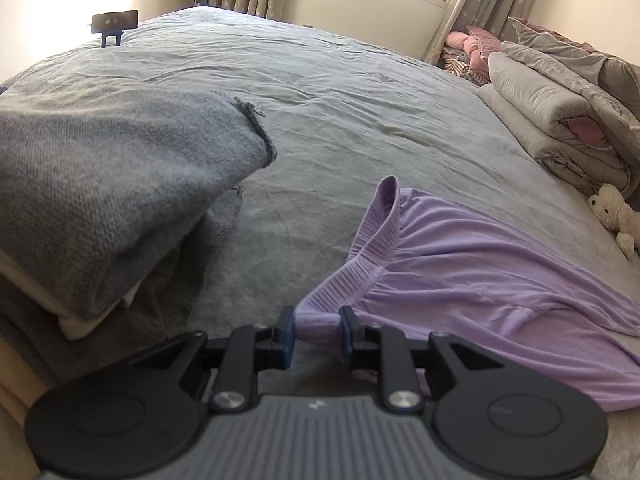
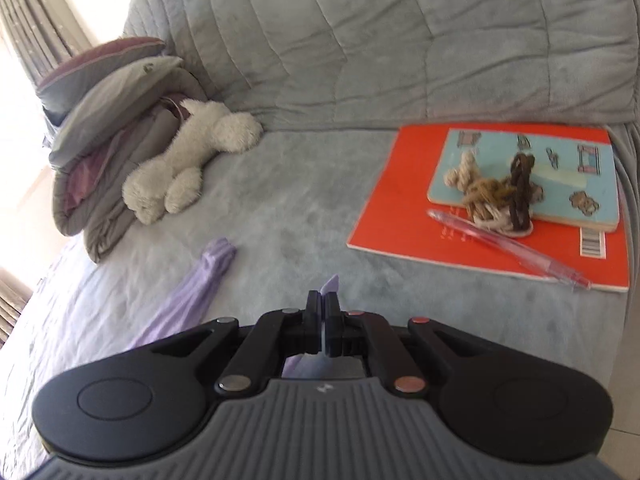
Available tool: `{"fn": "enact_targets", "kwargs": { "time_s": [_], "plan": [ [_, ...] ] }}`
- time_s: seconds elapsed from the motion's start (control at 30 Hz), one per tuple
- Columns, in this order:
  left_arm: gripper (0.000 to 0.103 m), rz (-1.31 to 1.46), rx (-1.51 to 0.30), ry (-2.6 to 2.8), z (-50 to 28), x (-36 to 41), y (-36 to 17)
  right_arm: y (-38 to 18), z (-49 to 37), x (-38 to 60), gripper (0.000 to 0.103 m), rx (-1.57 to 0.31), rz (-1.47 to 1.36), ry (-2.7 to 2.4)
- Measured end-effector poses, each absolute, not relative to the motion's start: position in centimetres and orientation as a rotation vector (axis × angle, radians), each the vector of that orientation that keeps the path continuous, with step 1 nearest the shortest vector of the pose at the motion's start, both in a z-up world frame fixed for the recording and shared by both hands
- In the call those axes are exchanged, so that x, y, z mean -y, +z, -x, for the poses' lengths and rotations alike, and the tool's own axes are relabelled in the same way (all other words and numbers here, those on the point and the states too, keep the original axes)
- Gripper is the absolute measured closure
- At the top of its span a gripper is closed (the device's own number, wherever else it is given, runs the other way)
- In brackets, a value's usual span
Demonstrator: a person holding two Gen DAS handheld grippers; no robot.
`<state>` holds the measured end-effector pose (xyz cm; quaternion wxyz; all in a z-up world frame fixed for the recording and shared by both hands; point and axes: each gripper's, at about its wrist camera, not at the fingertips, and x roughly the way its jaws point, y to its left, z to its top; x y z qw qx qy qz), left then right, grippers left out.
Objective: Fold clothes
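Now: left fingers (image 1: pixel 317 326) clamped on lilac garment (image 1: pixel 480 272) waistband; right fingers (image 2: pixel 322 316) pinched shut on lilac cloth, over bed (image 1: pixel 340 112).

lilac garment (image 1: pixel 472 280) — soft matt ribbed cloth

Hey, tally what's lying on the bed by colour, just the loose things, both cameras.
Lilac: 1, the garment both grippers pinch
Grey: 2, knit sweater, folded quilt stack
White: 1, plush toy
Orange: 1, large notebook
Blue: 1, small notebook
Brown and beige: 1, yarn bundle
Clear pink: 1, pen
Total: 8
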<state>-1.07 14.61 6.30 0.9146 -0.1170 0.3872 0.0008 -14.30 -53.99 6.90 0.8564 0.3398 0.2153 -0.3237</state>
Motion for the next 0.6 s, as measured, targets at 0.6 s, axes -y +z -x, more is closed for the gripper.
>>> {"fn": "enact_targets", "kwargs": {
  "time_s": [0.6],
  "plan": [
    [0.077,0.108,-0.925,-0.031,1.9,-13.7,4.1,5.0,13.7,53.5,0.09,-0.699,-0.437,-0.758]
  ]
}}
